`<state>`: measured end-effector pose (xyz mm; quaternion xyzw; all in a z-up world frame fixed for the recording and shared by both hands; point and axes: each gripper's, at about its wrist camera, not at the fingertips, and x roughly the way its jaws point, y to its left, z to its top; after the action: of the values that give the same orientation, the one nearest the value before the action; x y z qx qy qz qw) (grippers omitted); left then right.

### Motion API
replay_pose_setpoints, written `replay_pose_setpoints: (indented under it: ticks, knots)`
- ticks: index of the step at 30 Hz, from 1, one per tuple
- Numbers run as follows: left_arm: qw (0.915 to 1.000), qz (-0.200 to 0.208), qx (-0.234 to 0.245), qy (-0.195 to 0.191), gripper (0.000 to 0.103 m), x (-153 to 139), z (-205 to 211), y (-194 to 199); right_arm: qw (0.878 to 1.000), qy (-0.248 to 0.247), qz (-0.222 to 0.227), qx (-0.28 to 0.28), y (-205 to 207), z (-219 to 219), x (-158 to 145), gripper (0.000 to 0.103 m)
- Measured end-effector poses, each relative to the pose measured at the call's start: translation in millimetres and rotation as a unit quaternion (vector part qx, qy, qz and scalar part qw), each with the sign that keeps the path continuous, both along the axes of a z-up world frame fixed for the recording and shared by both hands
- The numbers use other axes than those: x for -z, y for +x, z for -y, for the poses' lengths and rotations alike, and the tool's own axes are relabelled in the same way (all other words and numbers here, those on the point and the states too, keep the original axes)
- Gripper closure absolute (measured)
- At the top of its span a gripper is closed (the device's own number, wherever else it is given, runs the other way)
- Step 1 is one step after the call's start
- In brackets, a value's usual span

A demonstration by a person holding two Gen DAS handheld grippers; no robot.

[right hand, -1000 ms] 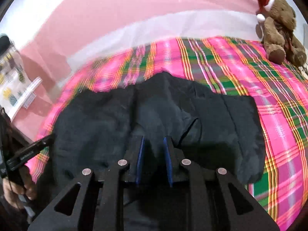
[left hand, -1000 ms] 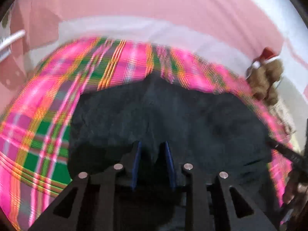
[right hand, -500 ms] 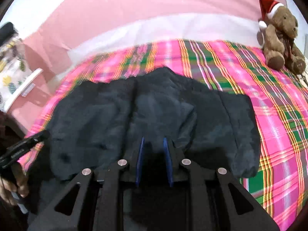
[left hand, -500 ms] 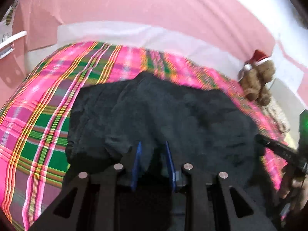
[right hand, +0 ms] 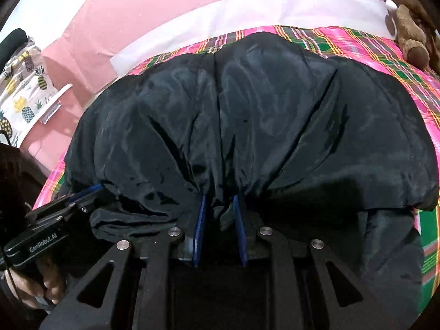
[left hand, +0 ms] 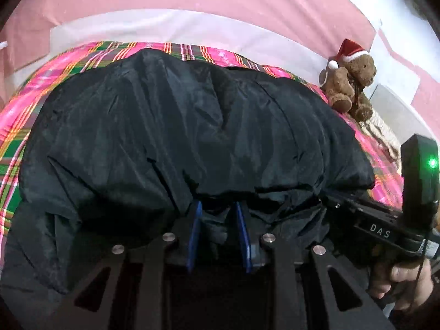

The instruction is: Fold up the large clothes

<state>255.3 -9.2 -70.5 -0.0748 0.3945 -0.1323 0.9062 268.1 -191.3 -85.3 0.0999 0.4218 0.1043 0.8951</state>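
A large black padded jacket lies spread over a pink plaid bedspread. My left gripper is shut on a bunched fold of the jacket's near edge, with black fabric pinched between its blue pads. My right gripper is likewise shut on a gathered fold of the near edge. In the left wrist view the right gripper's body shows at the right edge, held by a hand. In the right wrist view the left gripper's body appears at the lower left.
A brown teddy bear with a red hat sits at the bed's far right. A pink wall with a white band stands behind the bed. A pineapple-print cloth hangs at the left.
Both grippers have come down and forward with the jacket's edge still pinched. The jacket now fills far more of both views, and the two grippers are closer together.
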Motion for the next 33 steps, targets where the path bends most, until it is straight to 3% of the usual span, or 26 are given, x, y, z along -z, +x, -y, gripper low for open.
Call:
replay_pose_setpoints:
  ticks: [6, 11, 15, 19, 21, 24, 26, 30, 33]
  knots:
    - [0.9998, 0.005, -0.003, 0.018, 0.076, -7, 5, -7, 0.999, -0.039, -0.001, 0.004, -8, -10, -11, 0.082]
    - [0.9998, 0.013, -0.003, 0.014, 0.072, -35, -4, -22, 0.997, -0.051, 0.053, 0.006, -37, -2, -60, 0.080]
    - [0.9980, 0.058, -0.020, 0.011, 0.062, -68, -23, -15, 0.994, -0.066, 0.086, 0.027, -24, 16, -87, 0.078]
    - [0.9953, 0.066, -0.070, 0.017, 0.060, -77, -54, 23, 0.993, -0.077, 0.078, 0.044, 12, 31, -87, 0.078]
    - [0.9947, 0.045, -0.090, 0.020, 0.060, -63, -69, 42, 0.992, -0.090, 0.067, 0.055, 25, 35, -78, 0.078]
    - [0.9943, -0.005, -0.105, 0.019, 0.060, -26, -82, 60, 0.995, -0.082, 0.012, 0.056, 42, 45, -44, 0.078]
    - [0.9953, 0.007, -0.096, 0.007, 0.059, -15, -84, 54, 0.997, -0.050, 0.017, 0.060, 39, 55, -31, 0.078]
    - [0.9953, 0.009, -0.096, 0.008, 0.060, -28, -83, 48, 0.996, -0.062, 0.022, 0.067, 32, 54, -44, 0.077]
    - [0.9953, 0.045, -0.085, 0.007, 0.060, -54, -81, 50, 0.993, -0.078, 0.062, 0.061, 31, 47, -71, 0.076]
